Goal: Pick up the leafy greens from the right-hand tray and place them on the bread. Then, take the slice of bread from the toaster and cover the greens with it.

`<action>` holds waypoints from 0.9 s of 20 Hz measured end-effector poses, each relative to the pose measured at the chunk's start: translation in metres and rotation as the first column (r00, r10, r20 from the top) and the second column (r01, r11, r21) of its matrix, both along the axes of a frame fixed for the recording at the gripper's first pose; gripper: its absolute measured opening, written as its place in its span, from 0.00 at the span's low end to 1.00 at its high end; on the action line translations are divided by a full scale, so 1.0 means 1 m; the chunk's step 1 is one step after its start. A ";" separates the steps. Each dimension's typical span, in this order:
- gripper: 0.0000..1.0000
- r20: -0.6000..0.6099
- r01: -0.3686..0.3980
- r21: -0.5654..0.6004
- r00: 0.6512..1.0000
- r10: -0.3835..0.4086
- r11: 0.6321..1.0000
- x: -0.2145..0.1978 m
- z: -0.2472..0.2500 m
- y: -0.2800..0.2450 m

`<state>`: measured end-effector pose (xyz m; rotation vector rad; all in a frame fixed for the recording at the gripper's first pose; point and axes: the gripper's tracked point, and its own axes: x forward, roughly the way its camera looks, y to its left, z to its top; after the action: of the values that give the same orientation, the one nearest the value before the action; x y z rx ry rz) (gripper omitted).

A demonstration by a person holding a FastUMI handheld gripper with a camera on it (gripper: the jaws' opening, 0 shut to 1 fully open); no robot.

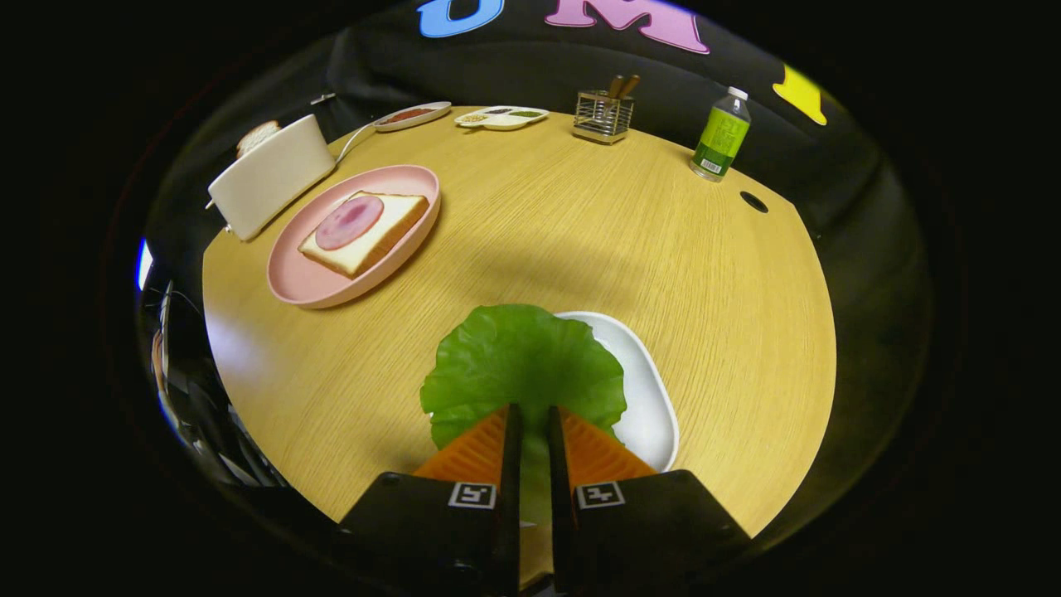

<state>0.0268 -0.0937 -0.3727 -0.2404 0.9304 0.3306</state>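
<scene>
One lettuce leaf (522, 365) pinched between tongs (530, 427)

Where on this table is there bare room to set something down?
The widest bare wood lies between the pink plate, the green bottle and the white tray. Crowded: the far edge with its small dishes, and the toaster. The hand-held gripper pinches the lettuce leaf.

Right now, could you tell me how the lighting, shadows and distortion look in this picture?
Gripper view: fisheye bends the table edge into a curve; a soft shadow lies beyond the leaf; a pale glare patch sits left of the tongs, which pinch the leaf; the bottle and toaster stay sharp.
</scene>
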 end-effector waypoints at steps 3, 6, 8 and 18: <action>0.06 -0.015 0.003 0.016 1.000 -0.003 1.000 0.001 -0.001 0.002; 0.06 -0.036 0.017 0.043 0.999 -0.015 0.999 0.001 0.001 0.001; 0.06 -0.075 0.028 0.064 0.997 -0.023 0.998 -0.008 0.004 0.004; 0.06 -0.013 0.131 0.122 0.991 -0.131 0.984 -0.015 0.074 0.012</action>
<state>0.0121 -0.0815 -0.2983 -0.0651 0.9221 0.2655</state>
